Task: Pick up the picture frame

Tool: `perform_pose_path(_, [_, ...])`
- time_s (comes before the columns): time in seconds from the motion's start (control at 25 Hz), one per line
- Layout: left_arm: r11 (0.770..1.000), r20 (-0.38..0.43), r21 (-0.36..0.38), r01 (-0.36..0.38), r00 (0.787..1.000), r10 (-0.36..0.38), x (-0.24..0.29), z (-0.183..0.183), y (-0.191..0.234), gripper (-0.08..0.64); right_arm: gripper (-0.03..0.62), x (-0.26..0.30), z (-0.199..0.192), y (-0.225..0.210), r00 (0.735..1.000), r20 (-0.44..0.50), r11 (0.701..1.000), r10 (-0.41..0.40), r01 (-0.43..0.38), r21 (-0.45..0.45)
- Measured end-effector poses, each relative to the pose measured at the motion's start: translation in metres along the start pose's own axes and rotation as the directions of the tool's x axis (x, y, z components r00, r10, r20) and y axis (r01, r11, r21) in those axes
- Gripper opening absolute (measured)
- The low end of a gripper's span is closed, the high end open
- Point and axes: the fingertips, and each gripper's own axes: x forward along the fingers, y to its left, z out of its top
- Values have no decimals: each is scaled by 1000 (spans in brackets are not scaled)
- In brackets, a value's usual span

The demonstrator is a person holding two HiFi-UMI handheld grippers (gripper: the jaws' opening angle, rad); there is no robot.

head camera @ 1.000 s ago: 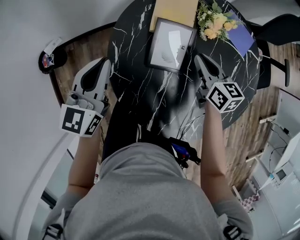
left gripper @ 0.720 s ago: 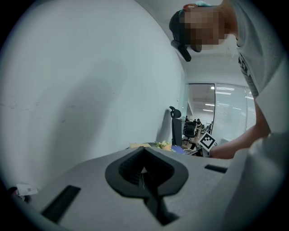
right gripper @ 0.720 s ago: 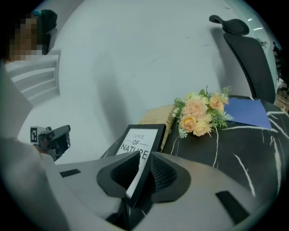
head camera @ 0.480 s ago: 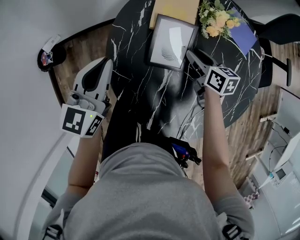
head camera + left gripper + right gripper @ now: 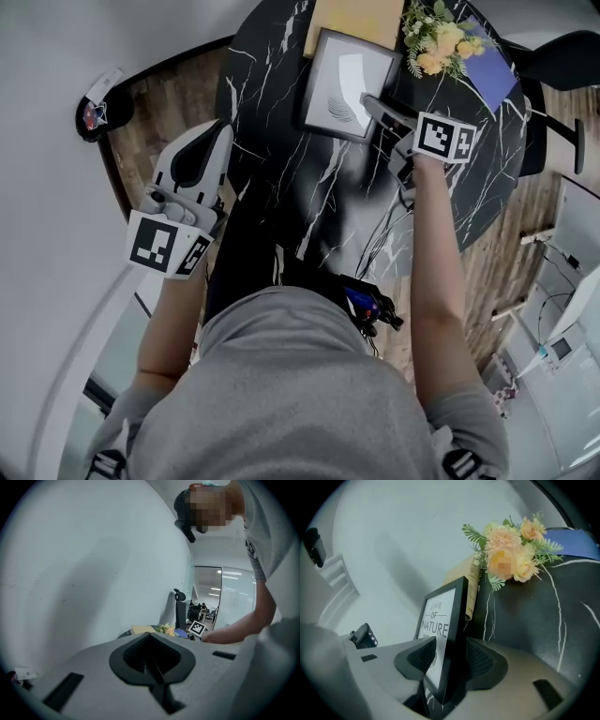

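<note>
As the right gripper (image 5: 367, 101) drops to the picture frame (image 5: 342, 84) on the dark table (image 5: 281, 169), its jaws have just been opening and straddle the frame's edge without pressing. Squeezing likely comes next. The left gripper (image 5: 211, 131) is closed and empty.

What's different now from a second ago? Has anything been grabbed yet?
The right gripper moved in across the table to the picture frame. Its jaws have just been opening, and the frame's edge now stands between them, not yet clamped. The left gripper stayed by the table's left edge, shut and empty. The frame and flowers did not move.
</note>
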Motion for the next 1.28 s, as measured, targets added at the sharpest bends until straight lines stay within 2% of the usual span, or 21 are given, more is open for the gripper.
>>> perform_pose_path(0.32, [1000,-7,-7,-7,1000,7,-4,-2,3,6,189,12,7,8,989,-72,990,127,-121,78])
perform_pose_path(0.52, [1000,-11,-13,-1,1000,1,-4,-4,0,6,187,18,7,11,976,-124,979,176,-161,123])
perform_pose_path(0.68, [1000,-9,-15,-2,1000,2,-3,-5,0,6,146,20,9,9,975,-131,978,181,-165,127])
perform_pose_path(0.76, [1000,-8,-15,-5,1000,5,-3,-4,0,6,132,19,9,11,974,-125,978,190,-177,107])
perform_pose_path(0.84, [1000,-8,-13,-8,1000,8,-3,-4,1,6,117,21,9,21,964,-103,966,246,-235,104])
perform_pose_path(1.04, [1000,-1,-7,-14,1000,14,-4,1,0,6,60,16,10,52,916,-37,911,400,-393,129])
perform_pose_path(1.12, [1000,-1,-5,-14,1000,14,-5,2,-1,6,43,13,12,59,906,-25,901,422,-416,121])
perform_pose_path(1.28, [1000,3,-3,-15,1000,15,-6,4,-3,6,40,12,14,64,904,-14,899,427,-423,109])
